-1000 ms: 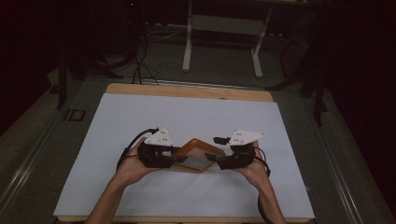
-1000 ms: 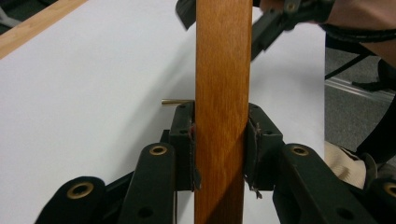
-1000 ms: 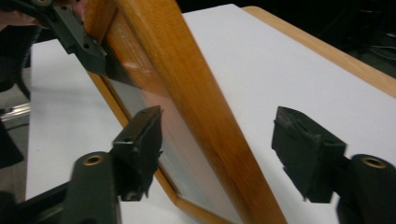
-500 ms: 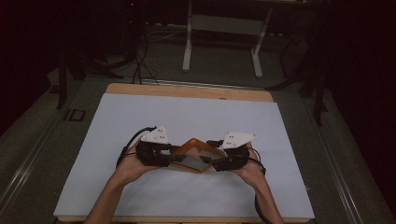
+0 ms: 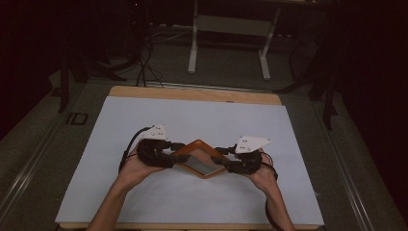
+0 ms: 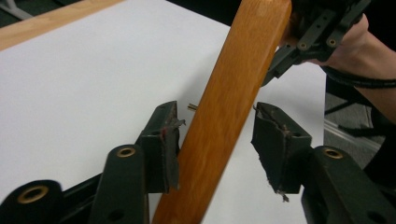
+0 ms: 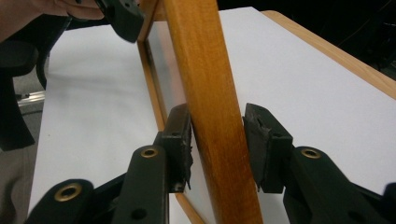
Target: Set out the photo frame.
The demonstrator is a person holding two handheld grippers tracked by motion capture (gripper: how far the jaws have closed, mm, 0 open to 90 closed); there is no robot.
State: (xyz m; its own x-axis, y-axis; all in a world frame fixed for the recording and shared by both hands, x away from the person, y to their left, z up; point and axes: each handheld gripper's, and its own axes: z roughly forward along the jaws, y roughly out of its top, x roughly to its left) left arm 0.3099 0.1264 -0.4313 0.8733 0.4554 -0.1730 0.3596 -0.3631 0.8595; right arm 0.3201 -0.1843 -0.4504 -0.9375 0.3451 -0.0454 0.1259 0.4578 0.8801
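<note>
Left gripper [image 5: 174, 153] and right gripper [image 5: 222, 161] flank a wooden picture frame [image 5: 201, 158] over the near-middle of the white desk [image 5: 202, 115], one at each end. Left gripper view: jaws spread around the frame rail [image 6: 224, 112], one pad touching, the other clear, so no pinch. Right gripper view: jaws straddle the rail [image 7: 210, 102], one pad against the wood, a sliver of gap at the other; not clamped, I'd judge. Progress: frame reached and bracketed, firm grasp and any placing still to do. No brands, labels or legible writing anywhere.

Black grippers [image 5: 179, 153], brass rivets, torn finger pads [image 6: 169, 144], white triangular plates, black cables, bare forearms.
</note>
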